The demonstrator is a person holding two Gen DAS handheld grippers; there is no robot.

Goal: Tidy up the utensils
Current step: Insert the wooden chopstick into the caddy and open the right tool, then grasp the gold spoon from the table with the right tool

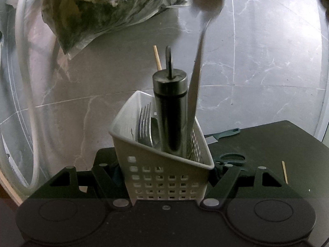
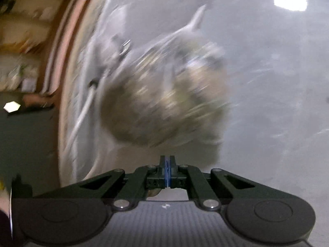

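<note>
Between the left gripper (image 1: 170,177) fingers, the caddy (image 1: 160,160) sits clamped

left wrist: close over basket (image 1: 164,164); right wrist: blurred floor; shared: bag (image 2: 164,94)

A home's utility corner: marble-look floor tiles (image 1: 267,65), white hose (image 1: 24,65), plastic bag of greens (image 1: 107,6)
</note>
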